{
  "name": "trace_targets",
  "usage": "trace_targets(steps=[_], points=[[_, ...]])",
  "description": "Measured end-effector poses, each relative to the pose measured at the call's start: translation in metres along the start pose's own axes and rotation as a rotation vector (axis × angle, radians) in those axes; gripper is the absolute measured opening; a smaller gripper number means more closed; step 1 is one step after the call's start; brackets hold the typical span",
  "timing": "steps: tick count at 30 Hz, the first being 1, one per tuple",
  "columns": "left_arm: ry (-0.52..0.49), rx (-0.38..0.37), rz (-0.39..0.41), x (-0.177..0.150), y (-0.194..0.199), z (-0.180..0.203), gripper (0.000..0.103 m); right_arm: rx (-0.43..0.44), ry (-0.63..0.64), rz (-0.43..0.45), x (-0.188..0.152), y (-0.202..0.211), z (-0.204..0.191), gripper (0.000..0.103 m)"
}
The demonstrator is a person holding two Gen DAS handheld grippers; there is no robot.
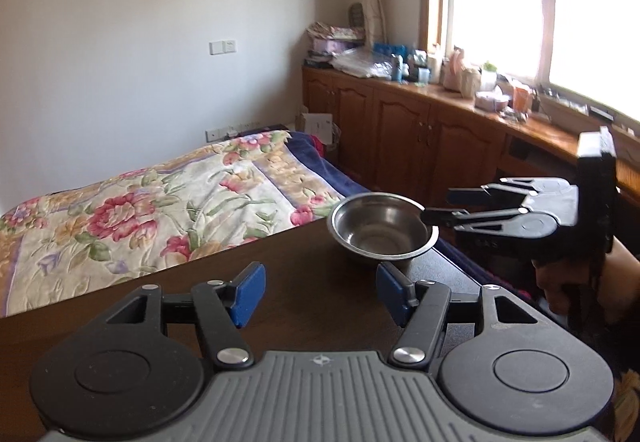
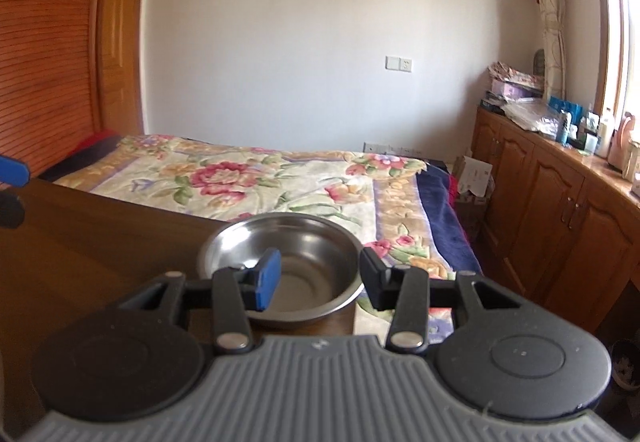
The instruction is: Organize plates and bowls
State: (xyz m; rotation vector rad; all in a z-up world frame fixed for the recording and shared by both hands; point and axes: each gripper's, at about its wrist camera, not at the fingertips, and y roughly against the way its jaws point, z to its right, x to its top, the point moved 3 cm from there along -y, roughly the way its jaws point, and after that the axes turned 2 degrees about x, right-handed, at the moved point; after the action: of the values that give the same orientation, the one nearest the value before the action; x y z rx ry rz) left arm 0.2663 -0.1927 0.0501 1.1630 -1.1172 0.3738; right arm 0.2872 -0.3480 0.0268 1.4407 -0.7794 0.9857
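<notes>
A stainless steel bowl (image 1: 382,228) stands upright at the far corner of the dark wooden table (image 1: 248,282); it holds nothing. The right gripper (image 2: 316,280) straddles the bowl's near rim, fingers spread, one blue pad (image 2: 267,278) inside the bowl, the other outside, and neither seems to press the metal, though the blur leaves that unsure. The left gripper (image 1: 320,292) hangs over the table just short of the bowl, its fingers wide apart; beyond the bowl lies a floral bedspread (image 1: 160,198).
</notes>
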Motion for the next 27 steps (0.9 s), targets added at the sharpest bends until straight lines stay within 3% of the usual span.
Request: trace_targets(steps=[11,27], points=[[-0.026,-0.037,-0.068,0.013,-0.051,0.011,0.064,0.016,-0.097,-0.066,-0.01,-0.025,0.02,0.045],[0.055,-0.076,-0.167,0.015,-0.101,0.006,0.064,0.103,-0.192,-0.108,-0.01,-0.034,0.019,0.042]])
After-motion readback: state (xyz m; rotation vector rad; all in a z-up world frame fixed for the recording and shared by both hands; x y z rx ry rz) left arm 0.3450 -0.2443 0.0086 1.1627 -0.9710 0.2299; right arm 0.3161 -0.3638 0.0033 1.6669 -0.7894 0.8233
